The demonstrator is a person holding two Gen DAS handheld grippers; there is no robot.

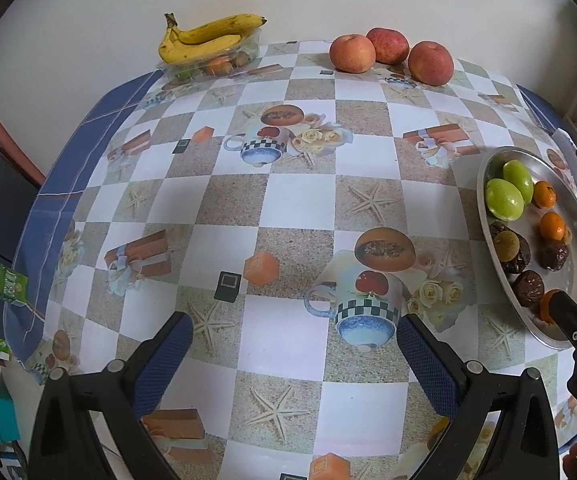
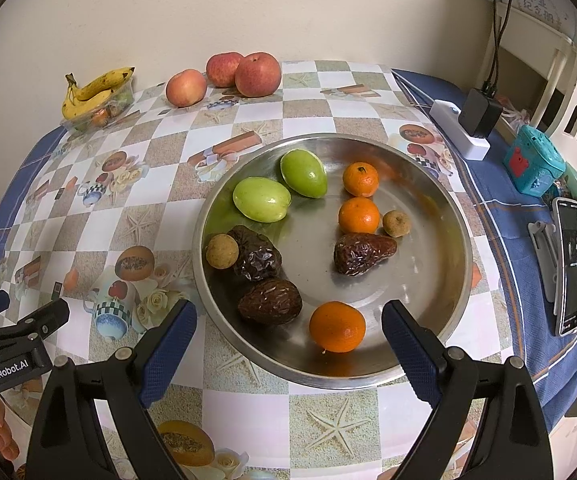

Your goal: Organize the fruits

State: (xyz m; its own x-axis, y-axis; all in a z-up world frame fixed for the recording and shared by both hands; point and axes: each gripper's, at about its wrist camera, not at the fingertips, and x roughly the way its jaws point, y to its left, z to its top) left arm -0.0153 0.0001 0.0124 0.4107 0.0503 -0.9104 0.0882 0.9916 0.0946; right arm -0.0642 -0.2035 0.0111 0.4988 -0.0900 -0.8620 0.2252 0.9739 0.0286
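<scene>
The desk (image 2: 320,408) wears a checked cloth printed with starfish, cups and gift boxes; a round metal tray (image 2: 440,280) sits on its right part. In the tray lie two green fruits (image 2: 262,199) side by side at the far left, three small oranges (image 2: 337,326) spread from far right to the near rim, three dark wrinkled fruits (image 2: 270,301), and two small tan round fruits (image 2: 221,251), one touching a dark fruit at the left wall, the other beside the middle orange.

At the far edge of the desk, near the wall, three apples (image 1: 430,63) stand close together; to their left a clear plastic punnet (image 1: 208,66) holds small fruits, with a bunch of bananas (image 1: 204,38) lying across its top.

The right gripper (image 2: 288,344) hangs over the near rim of the tray, its blue-padded fingers (image 2: 168,344) wide apart with the nearest orange between them but untouched; the left gripper (image 1: 294,356) hovers over bare cloth left of the tray, its fingers also apart and empty.
</scene>
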